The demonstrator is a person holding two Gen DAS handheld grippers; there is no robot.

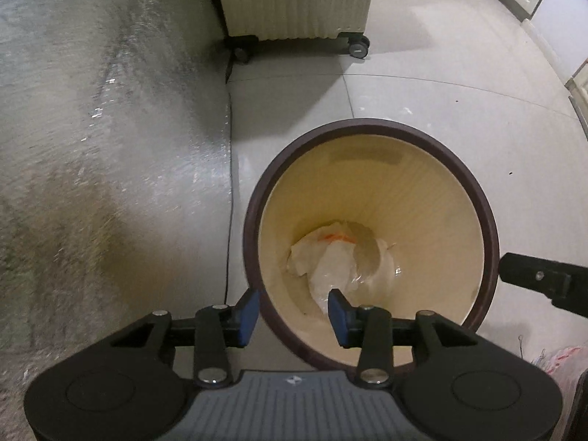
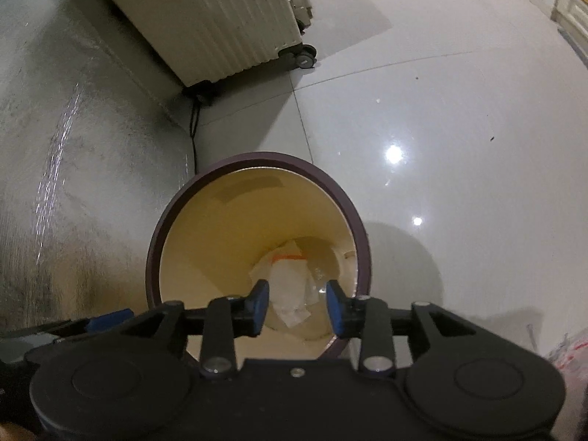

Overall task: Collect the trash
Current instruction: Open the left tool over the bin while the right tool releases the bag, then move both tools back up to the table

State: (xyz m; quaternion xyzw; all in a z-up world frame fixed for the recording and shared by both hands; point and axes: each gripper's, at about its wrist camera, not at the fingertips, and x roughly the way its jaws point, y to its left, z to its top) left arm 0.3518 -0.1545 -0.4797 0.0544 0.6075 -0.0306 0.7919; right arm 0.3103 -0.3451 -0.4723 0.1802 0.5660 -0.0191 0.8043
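We hold both tools over a round bin (image 1: 477, 198) with a dark rim. Our left tool (image 1: 294, 314) is released and straddles the near rim, one blue pad outside, one inside. Our right tool (image 2: 296, 307) is released too, with both pads above the bin's mouth. Crumpled plastic trash (image 1: 330, 257) lies at the bin's bottom, below and just ahead of both tools, with no clear long axis. A wall (image 1: 92, 128) stands close on the left; open floor (image 2: 459, 110) spreads right. A ribbed suitcase (image 1: 294, 0) stands ahead.
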